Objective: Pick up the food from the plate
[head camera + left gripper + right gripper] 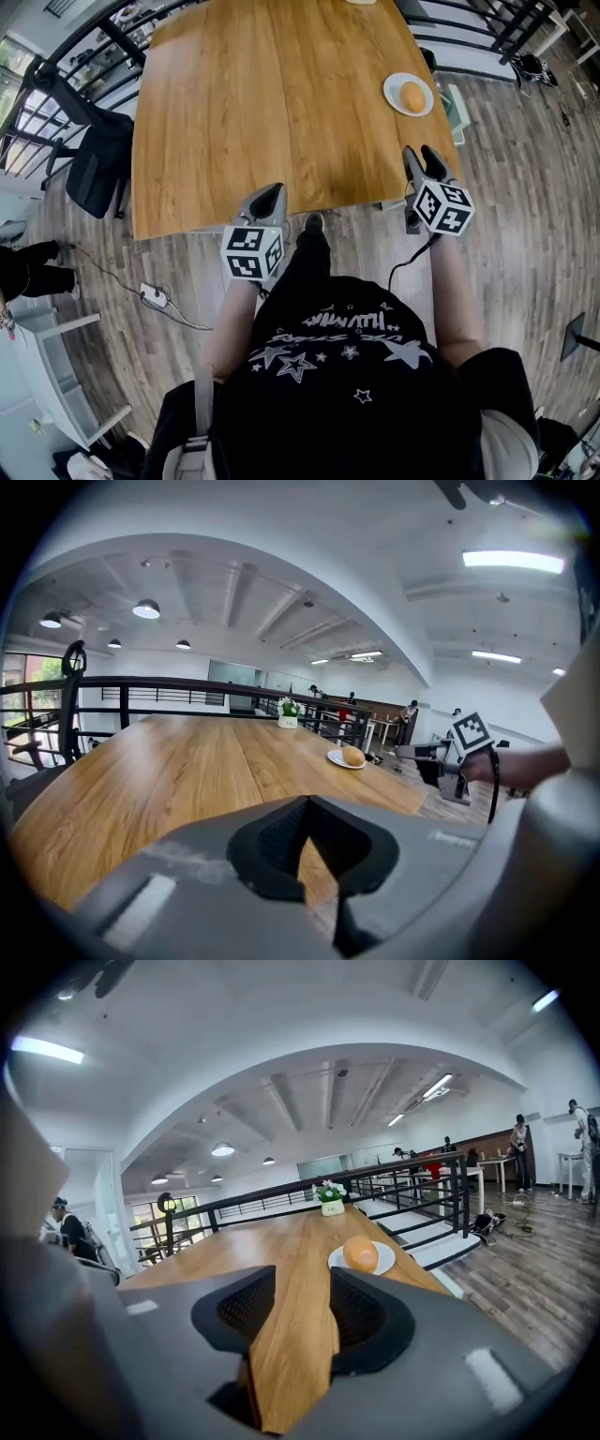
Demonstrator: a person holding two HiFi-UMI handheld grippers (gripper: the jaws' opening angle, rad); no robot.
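Note:
An orange-brown round bun [412,96] lies on a small white plate [394,86] near the far right edge of the wooden table [262,103]. My right gripper [422,155] hovers at the table's near right corner, short of the plate, jaws open and empty. Its own view shows the bun [360,1253] and plate [383,1261] just ahead between the spread pads [248,1304]. My left gripper [273,191] is at the near table edge, far left of the plate, tips together and holding nothing. The left gripper view has the bun [352,755] far off and the right gripper [405,752] beside it.
A small white pot with flowers [330,1203] stands at the table's far end. A black railing [422,1190] runs along the table's far side. A dark chair [98,159] sits at the left. A cable and power strip [155,298] lie on the floor. People stand in the distance.

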